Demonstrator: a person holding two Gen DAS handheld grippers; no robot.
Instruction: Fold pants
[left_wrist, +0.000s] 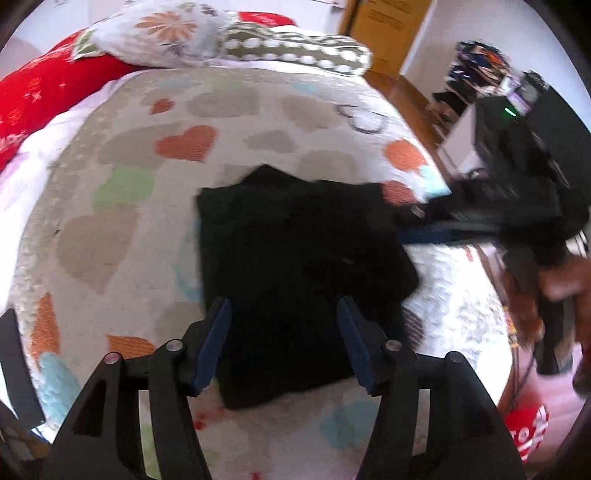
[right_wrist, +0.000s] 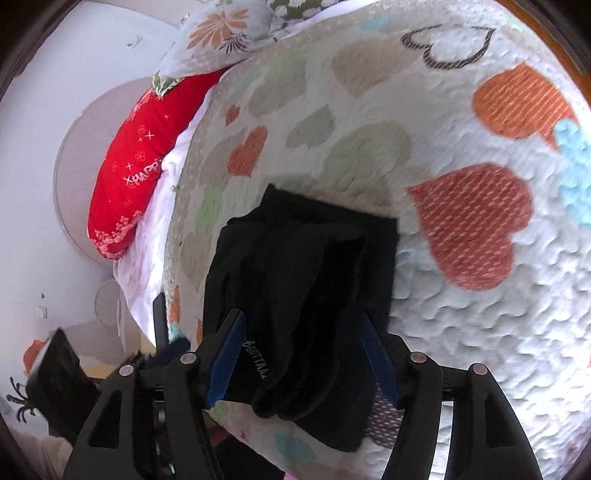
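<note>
Pants: black pants (left_wrist: 295, 258) folded into a compact stack on the heart-print bedspread (left_wrist: 122, 229).
Left gripper (left_wrist: 283, 343): jaws spread, over near edge.
Right gripper (right_wrist: 303, 354): jaws spread, empty.

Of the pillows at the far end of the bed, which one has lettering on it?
The red pillow: white "HAPP" lettering shows on it in the right wrist view. The floral pillow lying partly on it carries orange flowers on pale fabric, with no words visible.

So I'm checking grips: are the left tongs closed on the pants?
No, the left tongs stand open, blue pads apart above the folded black pants.
</note>
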